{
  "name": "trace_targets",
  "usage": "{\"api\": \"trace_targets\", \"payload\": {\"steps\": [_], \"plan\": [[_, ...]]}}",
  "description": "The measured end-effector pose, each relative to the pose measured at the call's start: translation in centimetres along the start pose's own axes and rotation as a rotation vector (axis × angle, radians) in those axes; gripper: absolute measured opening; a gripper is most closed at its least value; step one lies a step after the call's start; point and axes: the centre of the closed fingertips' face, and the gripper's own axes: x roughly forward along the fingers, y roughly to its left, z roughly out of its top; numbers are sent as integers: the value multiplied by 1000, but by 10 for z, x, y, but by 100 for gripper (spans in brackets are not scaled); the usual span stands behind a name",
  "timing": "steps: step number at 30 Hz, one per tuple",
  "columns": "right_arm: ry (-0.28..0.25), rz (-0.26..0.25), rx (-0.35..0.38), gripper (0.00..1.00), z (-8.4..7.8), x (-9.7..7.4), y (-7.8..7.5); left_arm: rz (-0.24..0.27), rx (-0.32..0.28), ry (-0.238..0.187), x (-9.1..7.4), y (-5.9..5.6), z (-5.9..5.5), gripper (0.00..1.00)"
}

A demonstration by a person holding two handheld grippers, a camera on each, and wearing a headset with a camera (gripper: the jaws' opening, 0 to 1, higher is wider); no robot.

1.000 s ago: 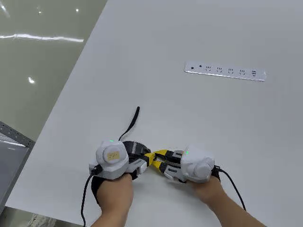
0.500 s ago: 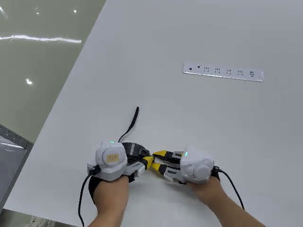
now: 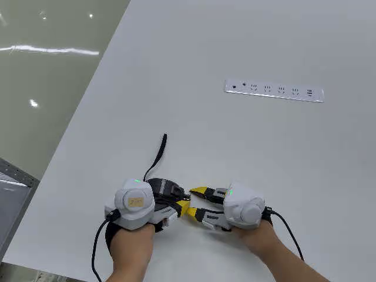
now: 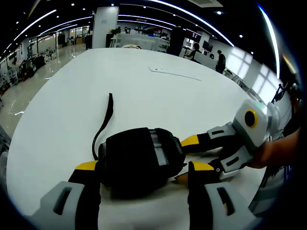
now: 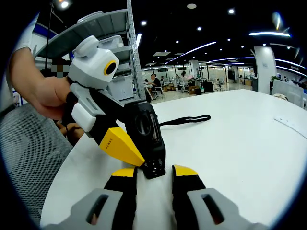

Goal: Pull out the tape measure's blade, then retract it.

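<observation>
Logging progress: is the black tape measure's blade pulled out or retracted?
Retracted: no blade shows between the black plastic tape measure, clamped in the left gripper, and the right gripper, whose open jaws flank the case's tab.

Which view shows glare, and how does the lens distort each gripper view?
Head view: ceiling lights glare as streaks on the glossy floor; left gripper view: fisheye bows the white table into a dome; right gripper view: its near jaws loom large, the tape measure is sharp.

Black tape measure point(image 4: 136, 160) flat on white table point(image 4: 158, 100), strap point(image 4: 106, 117) outstretched.
</observation>
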Motion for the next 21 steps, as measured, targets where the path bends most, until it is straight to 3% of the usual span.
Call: {"api": "trace_targets", "payload": {"steps": [5, 8, 21], "plan": [[4, -2, -2, 28, 0, -1, 1, -3, -4, -2, -1, 1, 0, 72], [7, -5, 0, 29, 0, -2, 3, -18, -26, -31, -1, -1, 4, 74], [-6, -62, 35, 35, 5, -20, 2, -80, 68, -30, -5, -5, 4, 76]]}}
